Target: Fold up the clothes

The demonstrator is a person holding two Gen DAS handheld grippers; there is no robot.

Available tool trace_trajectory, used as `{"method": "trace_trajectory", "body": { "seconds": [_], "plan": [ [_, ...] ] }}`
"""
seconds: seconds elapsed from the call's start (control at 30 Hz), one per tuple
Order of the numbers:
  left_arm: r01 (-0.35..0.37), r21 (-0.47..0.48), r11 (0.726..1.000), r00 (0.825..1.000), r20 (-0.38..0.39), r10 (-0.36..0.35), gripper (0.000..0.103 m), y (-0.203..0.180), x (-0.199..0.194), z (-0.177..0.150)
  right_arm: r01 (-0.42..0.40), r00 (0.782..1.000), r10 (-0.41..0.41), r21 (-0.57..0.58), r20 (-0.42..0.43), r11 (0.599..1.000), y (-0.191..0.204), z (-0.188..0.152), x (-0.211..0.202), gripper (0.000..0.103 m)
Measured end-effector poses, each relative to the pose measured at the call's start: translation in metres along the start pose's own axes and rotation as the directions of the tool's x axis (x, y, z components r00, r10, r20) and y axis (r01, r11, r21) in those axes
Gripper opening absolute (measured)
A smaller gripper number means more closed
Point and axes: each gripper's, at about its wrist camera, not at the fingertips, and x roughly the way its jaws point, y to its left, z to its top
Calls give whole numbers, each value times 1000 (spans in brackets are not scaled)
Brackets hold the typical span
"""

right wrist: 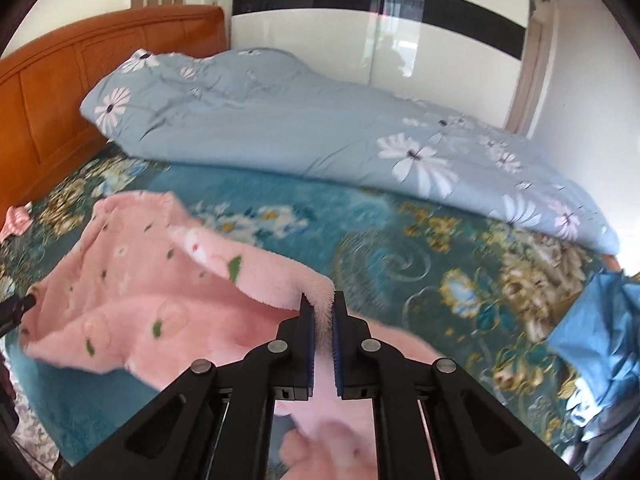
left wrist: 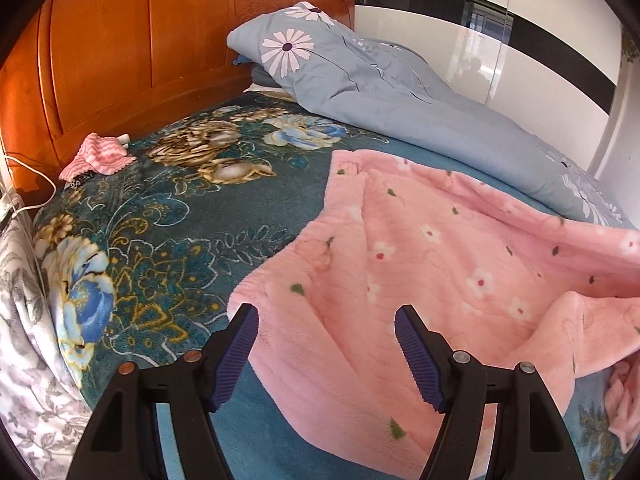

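Observation:
A pink fleece garment (left wrist: 420,264) with small flowers lies spread on the teal floral blanket (left wrist: 192,216) of the bed. My left gripper (left wrist: 326,316) hangs open just above the garment's near left edge, with pink fabric showing below the gap between its blue pads. In the right wrist view my right gripper (right wrist: 322,304) is shut on a fold of the same pink garment (right wrist: 132,292), lifting its edge off the blanket (right wrist: 400,264). A dark fingertip of the left gripper (right wrist: 24,302) pokes in at the garment's far left.
A grey-blue daisy quilt (right wrist: 304,128) lies heaped along the far side of the bed. The orange wooden headboard (left wrist: 132,48) stands at the left, with a pink striped cloth (left wrist: 98,156) below it. Blue clothing (right wrist: 600,328) lies at the right edge. A white wardrobe (right wrist: 400,40) stands behind.

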Motion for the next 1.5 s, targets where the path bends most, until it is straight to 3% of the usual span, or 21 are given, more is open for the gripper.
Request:
{"method": "trace_trajectory", "body": {
  "seconds": [0.17,0.37,0.53,0.73,0.87,0.9,0.93,1.0,1.17,1.27,1.37,1.43,1.5],
  "plan": [
    [-26,-37,999,1000,5,27,74,17,8,2,154,987,-154,9,35,988,-28,72,18,7],
    [-59,-83,995,998,-8,58,74,41,19,2,353,935,-353,-34,10,935,-35,123,95,7],
    [-59,-99,993,998,-33,56,74,52,32,-2,374,918,-378,-50,-124,926,-28,103,183,7],
    [108,-233,966,987,-93,-133,74,68,50,-12,352,919,-359,-68,-162,933,-19,79,215,8],
    [153,-280,948,975,-113,-191,74,69,56,-16,325,931,-333,-78,-151,943,-13,90,202,13],
    [168,-291,942,970,-121,-211,74,68,59,-16,318,934,-327,-86,-141,944,-11,93,195,23],
    [183,-302,936,965,-129,-230,74,68,61,-16,310,938,-321,-93,-131,946,-8,96,187,40],
    [206,-324,923,955,-138,-261,75,65,67,-12,289,949,-299,-104,-102,952,-3,100,160,51],
    [238,-339,910,936,-169,-308,78,64,82,-2,192,980,-196,-102,-31,976,-12,82,75,57],
    [281,-373,884,925,-140,-353,77,69,82,0,77,992,-83,-66,-91,995,-28,37,53,59],
    [317,-373,872,914,-127,-386,66,68,85,-2,-67,982,72,35,-173,997,-39,-13,55,59],
    [308,-373,875,914,-139,-381,52,66,86,-3,-112,976,122,63,-183,992,-38,-37,61,59],
    [297,-360,884,921,-137,-366,51,64,83,-4,-158,968,174,97,-183,983,-37,-51,68,59]
  ]
}}
